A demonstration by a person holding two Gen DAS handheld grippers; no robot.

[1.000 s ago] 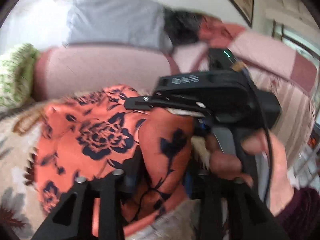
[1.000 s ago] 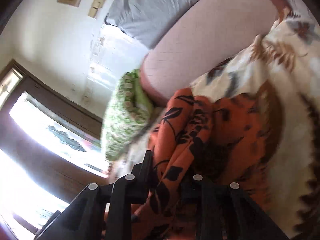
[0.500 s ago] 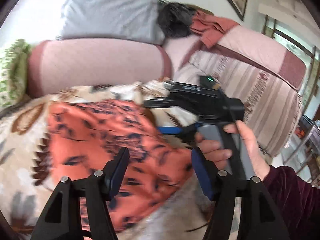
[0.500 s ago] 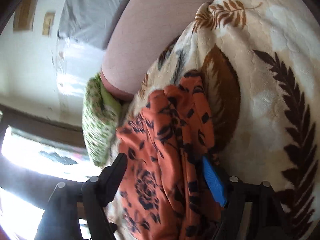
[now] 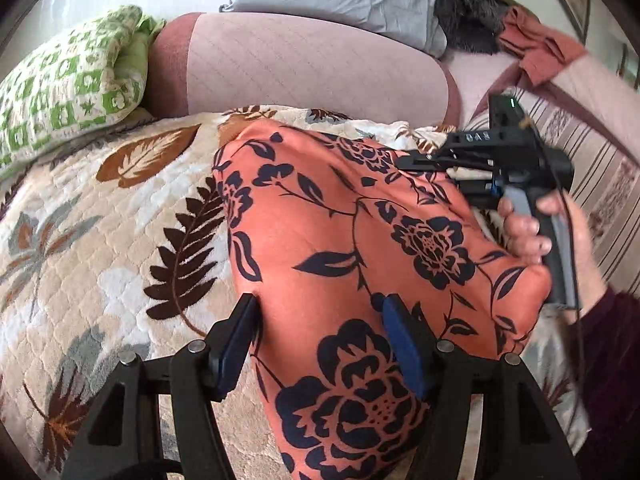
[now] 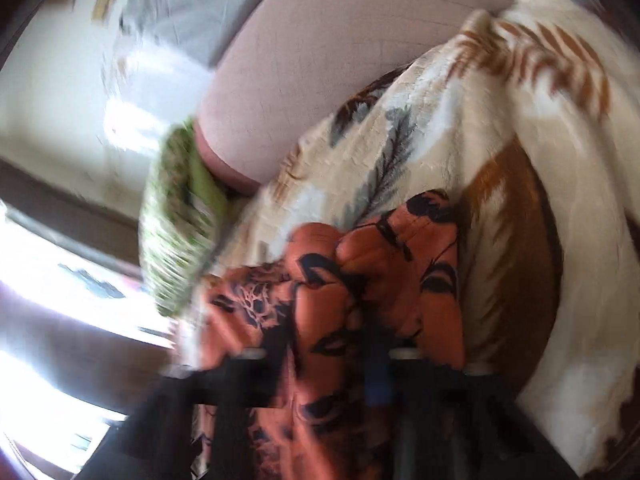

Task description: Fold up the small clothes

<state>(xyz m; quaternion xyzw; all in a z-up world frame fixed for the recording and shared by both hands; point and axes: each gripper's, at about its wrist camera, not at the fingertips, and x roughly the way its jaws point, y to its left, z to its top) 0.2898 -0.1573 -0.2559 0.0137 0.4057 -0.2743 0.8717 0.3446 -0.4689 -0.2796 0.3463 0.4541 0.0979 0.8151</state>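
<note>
The orange floral garment (image 5: 344, 248) now lies spread on the leaf-patterned blanket (image 5: 120, 216) of the bed. A second ago it hung bunched and lifted between the two tools; half a second ago it was already coming down flat. So a fold looks just laid, and the cloth is being set down or re-gripped for the next one.

The left hand-held gripper (image 5: 320, 344) has its jaws apart. They opened earlier in the second and have held that width since. The near part of the garment runs between the blue pads (image 5: 400, 344), but the pads stand off the cloth rather than pinching it, so this side looks released.

The right hand-held gripper (image 6: 320, 364) has just been closing after a brief opening. Its view is blurred, yet its jaws sit close together with a gathered ridge of orange cloth between them, so it appears clamped on the garment's right edge. In the left wrist view, that tool sits at the garment's far right corner, held by a hand (image 5: 532, 232).

The garment lies in the middle of the blanket, near a pink bolster (image 5: 312, 68) and right of a green patterned pillow (image 5: 68, 88).
</note>
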